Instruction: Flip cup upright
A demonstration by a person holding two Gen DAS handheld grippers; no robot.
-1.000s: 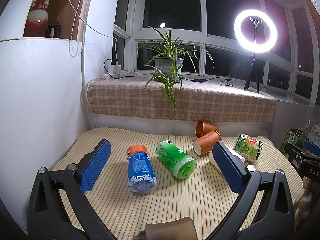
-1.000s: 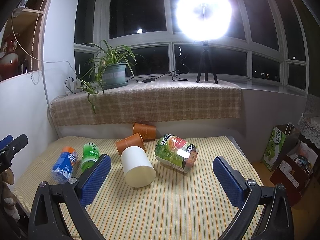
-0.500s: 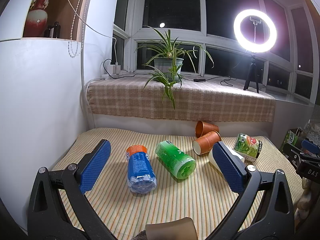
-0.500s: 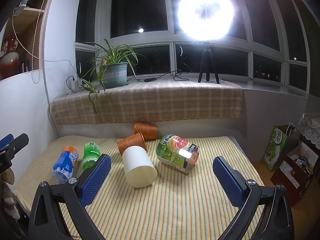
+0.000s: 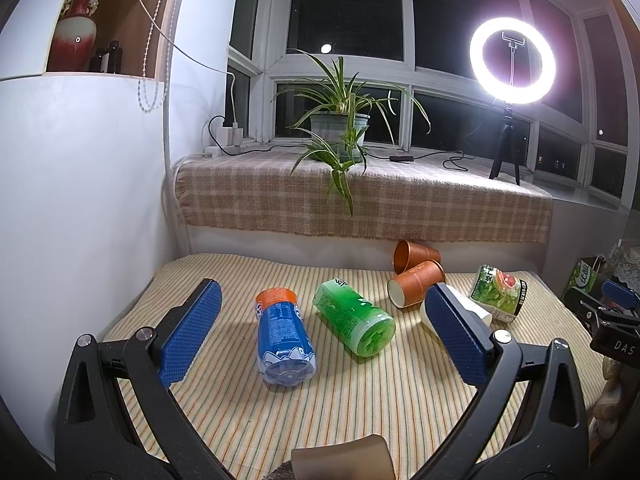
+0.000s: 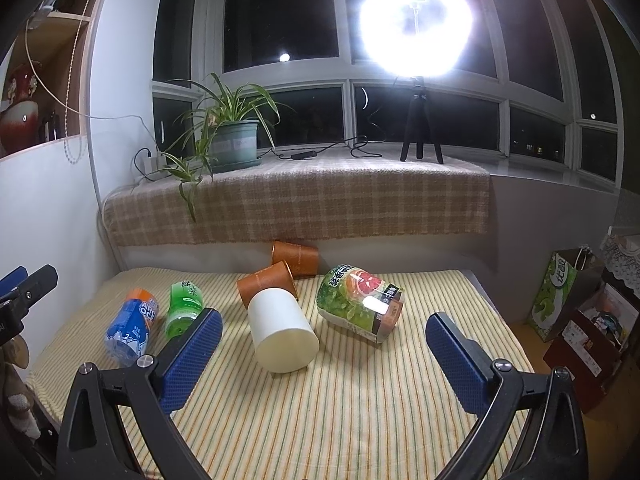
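Here, through the left wrist camera: left gripper [image 5: 322, 320] held above the striped tablecloth [image 5: 280, 412], jaws released and spread wide, nothing between the two blue pads [image 5: 188, 330]. On the cloth, counted: two bottles lying on their sides, one blue bottle [image 5: 282, 342] with an orange cap and one green bottle [image 5: 354, 318], just beside each other but apart. Two brown paper cups, both tipped over: near brown cup [image 5: 416, 288] with its white mouth turned toward the camera, far brown cup [image 5: 414, 254] behind it by the wall. One white cup [image 5: 468, 310] on its side, mostly hidden behind the right-hand pad. One fruit-label carton [image 5: 500, 294] lying near the right end of the cloth. One potted plant [image 5: 340, 128] and one ring light [image 5: 512, 60] up on the checked sill. Part of the right gripper [image 5: 612, 312] at the right edge.

Now through the right wrist camera: right gripper [image 6: 324, 354] likewise released, jaws wide apart, clasping nothing, hovering over the striped tablecloth [image 6: 340, 420]. White cup [image 6: 282, 334] lying on its side near the middle of the cloth, closed base toward the camera, mouth end up against the near brown cup [image 6: 266, 282]. Far brown cup [image 6: 296, 258] behind, against the wall. Fruit-label carton [image 6: 358, 308] just right of the white cup, apart from it. Same two bottles at left: blue bottle [image 6: 130, 326] and green bottle [image 6: 184, 306]. Total of three cups, none upright.
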